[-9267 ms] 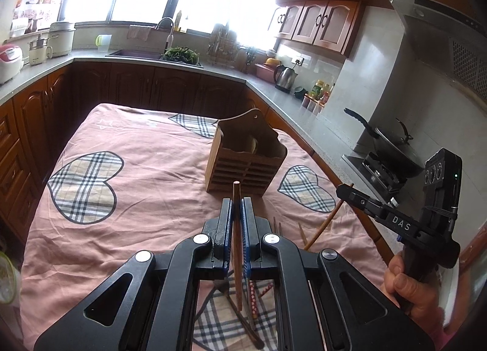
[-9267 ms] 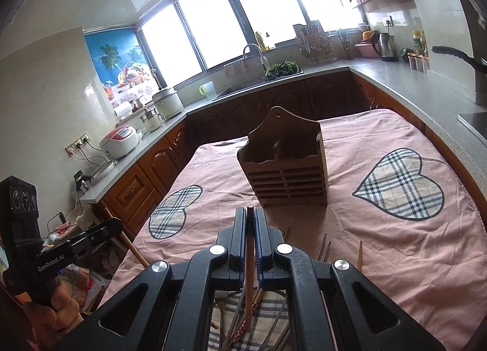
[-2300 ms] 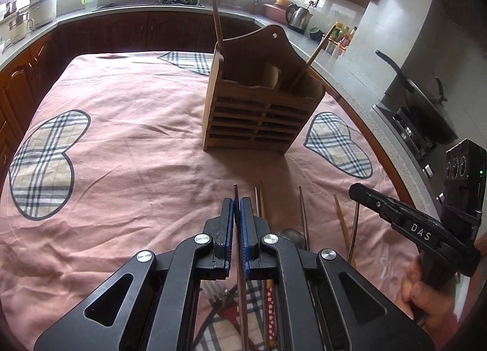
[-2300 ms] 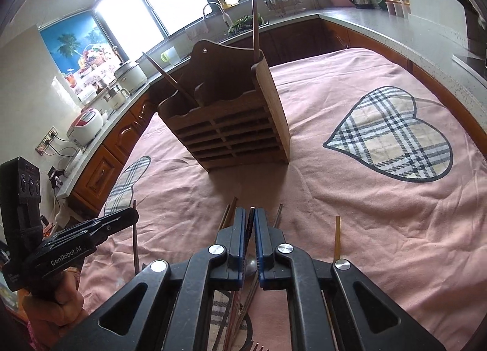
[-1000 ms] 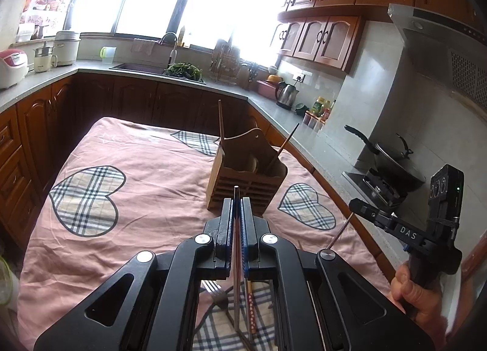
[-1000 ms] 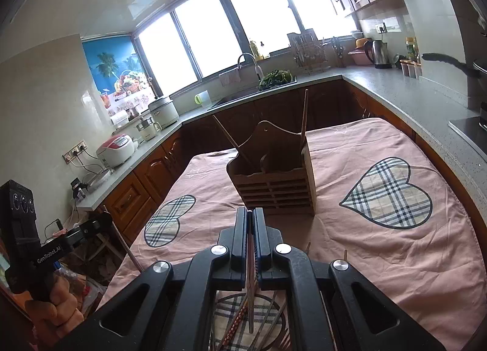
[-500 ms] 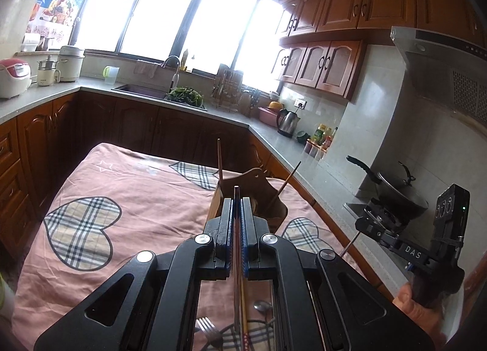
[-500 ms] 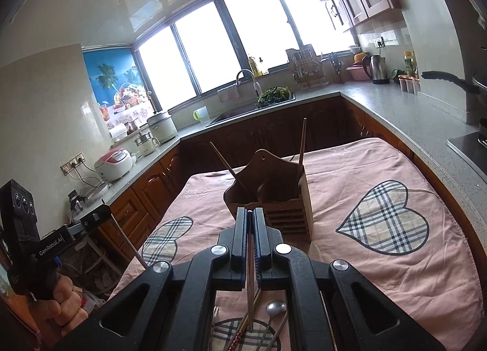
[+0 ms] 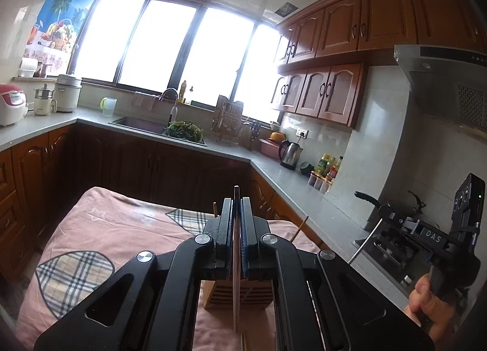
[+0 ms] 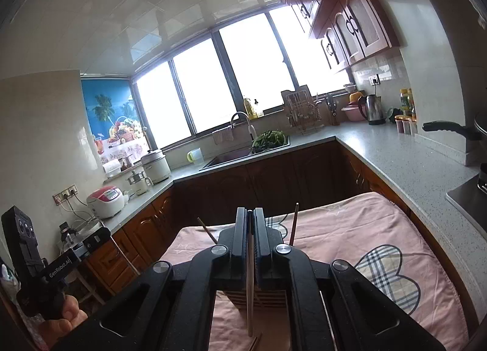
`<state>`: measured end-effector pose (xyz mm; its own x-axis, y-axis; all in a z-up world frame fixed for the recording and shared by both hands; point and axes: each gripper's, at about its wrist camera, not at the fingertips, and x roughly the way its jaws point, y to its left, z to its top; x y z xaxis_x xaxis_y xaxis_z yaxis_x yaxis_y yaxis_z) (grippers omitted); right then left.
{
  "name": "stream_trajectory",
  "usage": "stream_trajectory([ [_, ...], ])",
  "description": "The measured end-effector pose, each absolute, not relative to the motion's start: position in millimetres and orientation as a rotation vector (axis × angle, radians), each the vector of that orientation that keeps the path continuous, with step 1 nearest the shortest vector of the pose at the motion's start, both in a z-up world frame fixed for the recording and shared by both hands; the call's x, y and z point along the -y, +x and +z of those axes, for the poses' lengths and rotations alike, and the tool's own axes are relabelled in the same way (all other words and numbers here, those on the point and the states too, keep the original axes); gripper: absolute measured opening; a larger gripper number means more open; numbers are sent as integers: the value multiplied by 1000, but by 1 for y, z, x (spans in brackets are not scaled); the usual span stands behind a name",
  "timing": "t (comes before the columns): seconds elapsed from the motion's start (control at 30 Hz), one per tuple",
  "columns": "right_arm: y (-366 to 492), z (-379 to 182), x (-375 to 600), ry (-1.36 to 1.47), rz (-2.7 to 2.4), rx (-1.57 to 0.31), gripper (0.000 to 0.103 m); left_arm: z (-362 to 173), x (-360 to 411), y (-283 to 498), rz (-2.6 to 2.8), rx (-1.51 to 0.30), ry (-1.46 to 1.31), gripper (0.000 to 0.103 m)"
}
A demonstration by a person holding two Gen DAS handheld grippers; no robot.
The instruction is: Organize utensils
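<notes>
Left gripper [image 9: 236, 211] clamped on a single wooden chopstick [image 9: 236, 284], held upright, tip poking above the pads and the long end hanging down between the black arms. Right gripper [image 10: 250, 223] likewise closed on a thin chopstick [image 10: 249, 296], hanging near-vertical below the pads, lower tip clear of the cloth. In the left wrist view, seen again off to the right, gripped by a hand [image 9: 426, 305], with that thin stick slanting down from its pads.

Wooden utensil holder [image 9: 237, 293] standing upright near the middle of the pink heart-patterned tablecloth [image 9: 106, 229], mostly hidden behind both grippers; only its slatted front showing under the jaws. Two sticks already in it: one upright [image 10: 293, 223] at its right side as seen from the right wrist, one leaning outward [image 10: 207, 231] at the left.

Ends of more loose sticks [image 10: 254, 345] lying on the cloth at its near edge, below the right gripper.

Bare cloth wide open to the left and right of the holder. Table's far edge close to the dark cabinets [image 9: 152, 168]; right edge running just beside the grey countertop [image 10: 411, 168], leaving only a narrow gap there.
</notes>
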<state>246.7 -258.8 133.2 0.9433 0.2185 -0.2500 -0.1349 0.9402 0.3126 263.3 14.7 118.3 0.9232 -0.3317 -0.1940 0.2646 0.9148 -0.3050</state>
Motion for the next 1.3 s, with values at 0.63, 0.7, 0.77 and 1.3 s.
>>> stream_trajectory([
  [0.63,345,131,266,252,118,-242,4,105,9,370,-266,-212,-292,3],
  [0.7,351,121,267,257,114,-255,4,94,11,379,-266,-225,-301,3],
  [0.77,357,109,267,260,111,-272,4,83,15,386,-262,-241,-301,3],
  [1.3,375,50,271,296,94,-381,4,32,32,405,-232,-349,-267,4],
])
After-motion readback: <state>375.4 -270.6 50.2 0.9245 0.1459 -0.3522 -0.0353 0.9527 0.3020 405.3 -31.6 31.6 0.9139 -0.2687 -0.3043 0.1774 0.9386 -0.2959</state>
